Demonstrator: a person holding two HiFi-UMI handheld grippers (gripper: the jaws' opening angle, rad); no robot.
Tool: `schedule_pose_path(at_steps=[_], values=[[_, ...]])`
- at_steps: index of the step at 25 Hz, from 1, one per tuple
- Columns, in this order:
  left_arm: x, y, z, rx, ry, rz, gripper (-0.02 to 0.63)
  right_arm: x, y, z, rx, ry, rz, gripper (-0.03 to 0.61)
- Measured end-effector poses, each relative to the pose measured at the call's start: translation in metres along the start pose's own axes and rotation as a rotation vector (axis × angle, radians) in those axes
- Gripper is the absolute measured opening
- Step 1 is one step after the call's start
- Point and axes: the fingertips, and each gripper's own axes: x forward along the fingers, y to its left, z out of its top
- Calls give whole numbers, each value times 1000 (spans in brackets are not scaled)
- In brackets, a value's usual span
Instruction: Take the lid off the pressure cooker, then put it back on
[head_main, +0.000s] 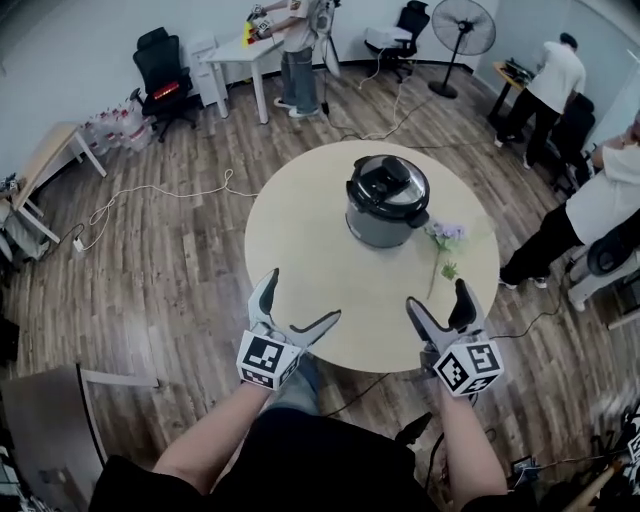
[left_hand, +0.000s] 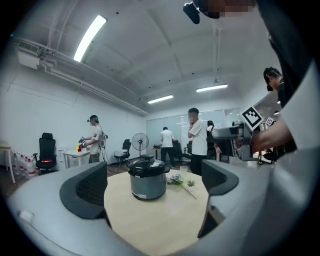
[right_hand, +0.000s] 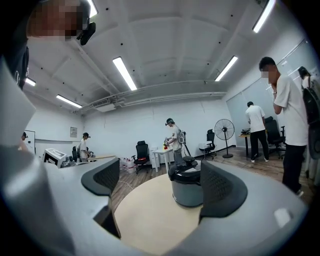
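Note:
A grey pressure cooker (head_main: 386, 212) with its black lid (head_main: 388, 184) on stands on the far part of the round pale table (head_main: 300, 250). Both grippers hover over the table's near edge, well short of the cooker. My left gripper (head_main: 302, 297) is open, its jaws wide apart with nothing between them. My right gripper (head_main: 436, 294) is open and empty too. The left gripper view shows the cooker (left_hand: 147, 179) far off between that gripper's pads (left_hand: 85, 189). In the right gripper view the cooker (right_hand: 187, 187) stands beside the right-hand pad (right_hand: 220, 189).
A sprig of purple flowers (head_main: 445, 245) lies on the table right of the cooker. Several people stand round the room, one close at the table's right (head_main: 590, 215). A floor fan (head_main: 462, 28), office chairs (head_main: 165, 80) and cables (head_main: 150, 195) are on the wooden floor.

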Motion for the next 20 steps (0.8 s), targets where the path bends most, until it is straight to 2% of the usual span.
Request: schedule_pose_path(at_steps=[12,20], values=[[178,89,-67,-13,104,-198,571,166,-63,20,-39,85,-109,515],[265,112,-127,-42,227,-376,588,274,-98,23,-94,204,-152,515]])
